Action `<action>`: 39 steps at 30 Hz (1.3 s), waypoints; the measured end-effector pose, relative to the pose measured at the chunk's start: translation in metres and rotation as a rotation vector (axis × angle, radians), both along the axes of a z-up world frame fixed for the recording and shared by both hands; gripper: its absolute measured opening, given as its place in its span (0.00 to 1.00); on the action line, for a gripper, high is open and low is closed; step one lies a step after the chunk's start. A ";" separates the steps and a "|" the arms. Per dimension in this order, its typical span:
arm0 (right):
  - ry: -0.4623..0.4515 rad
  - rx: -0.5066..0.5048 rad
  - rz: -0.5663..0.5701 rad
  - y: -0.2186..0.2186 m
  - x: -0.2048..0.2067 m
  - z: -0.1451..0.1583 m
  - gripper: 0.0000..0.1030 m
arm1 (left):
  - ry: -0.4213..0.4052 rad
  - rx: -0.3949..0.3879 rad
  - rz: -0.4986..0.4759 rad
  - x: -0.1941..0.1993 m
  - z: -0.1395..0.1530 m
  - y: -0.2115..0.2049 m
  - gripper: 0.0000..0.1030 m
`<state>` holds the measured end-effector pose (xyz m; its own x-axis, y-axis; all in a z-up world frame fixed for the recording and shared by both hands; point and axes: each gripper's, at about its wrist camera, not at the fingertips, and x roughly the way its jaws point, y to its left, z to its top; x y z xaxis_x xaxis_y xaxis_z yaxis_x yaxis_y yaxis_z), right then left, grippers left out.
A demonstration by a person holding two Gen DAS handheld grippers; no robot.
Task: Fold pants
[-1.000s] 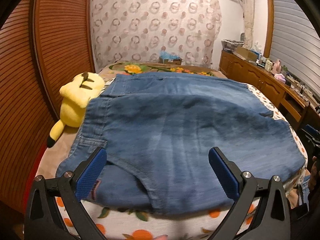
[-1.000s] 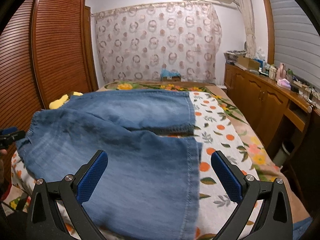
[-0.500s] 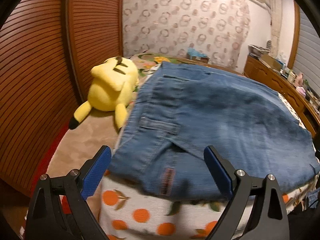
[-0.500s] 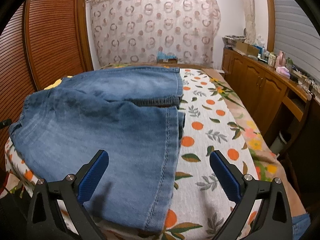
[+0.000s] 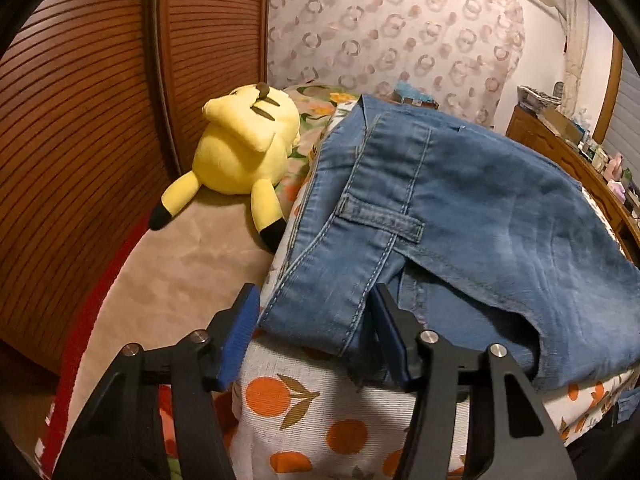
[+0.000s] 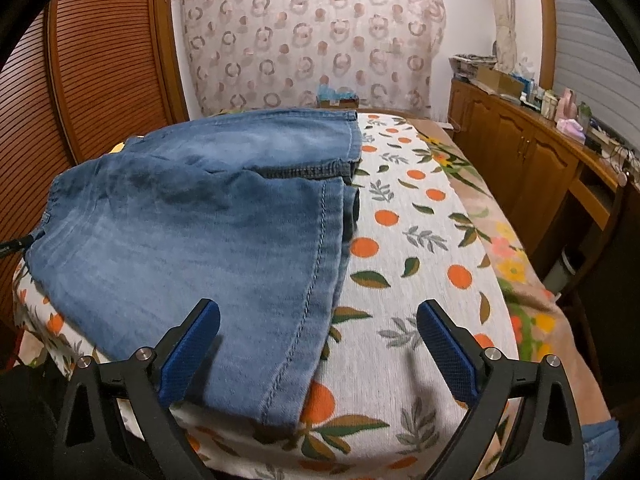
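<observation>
Pants (image 5: 460, 216), blue denim, folded, lying on bed (image 6: 420, 248) with orange-and-leaf print cover. Left gripper (image 5: 314, 334) fingers narrowed around near left waistband corner, contact unclear. Right gripper (image 6: 318, 344) fingers wide, straddling near right hem edge. Yellow plush toy (image 5: 244, 148) far left. No legible writing.

Left gripper (image 5: 314, 332) jaws straddle jeans (image 5: 460, 216) waistband corner, contact unclear; yellow plush (image 5: 244, 152) beside.

Both wrist views low at near bed edge, facing curtain (image 5: 400, 40); left close on jeans (image 5: 460, 208) waistband, right near hem; jeans shared.
</observation>
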<state>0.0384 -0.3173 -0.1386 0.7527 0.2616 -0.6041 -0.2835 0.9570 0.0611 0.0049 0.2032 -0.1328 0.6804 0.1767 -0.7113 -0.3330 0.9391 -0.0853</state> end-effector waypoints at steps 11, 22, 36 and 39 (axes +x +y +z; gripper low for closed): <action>0.064 0.017 0.030 -0.013 -0.024 0.001 0.78 | 0.015 0.000 -0.004 0.002 -0.007 0.000 0.57; 0.084 0.028 0.086 -0.007 -0.038 0.006 0.37 | 0.019 0.001 -0.008 0.006 -0.004 0.004 0.50; 0.018 0.055 0.126 0.000 -0.023 0.029 0.11 | -0.048 0.008 -0.070 0.004 0.025 -0.007 0.17; -0.021 0.064 0.139 0.003 -0.022 0.041 0.09 | -0.080 0.016 -0.082 0.005 0.038 -0.011 0.16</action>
<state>0.0162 -0.3146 -0.0972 0.7186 0.4017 -0.5677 -0.4150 0.9027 0.1134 0.0096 0.1919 -0.0944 0.7476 0.1292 -0.6515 -0.2479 0.9643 -0.0933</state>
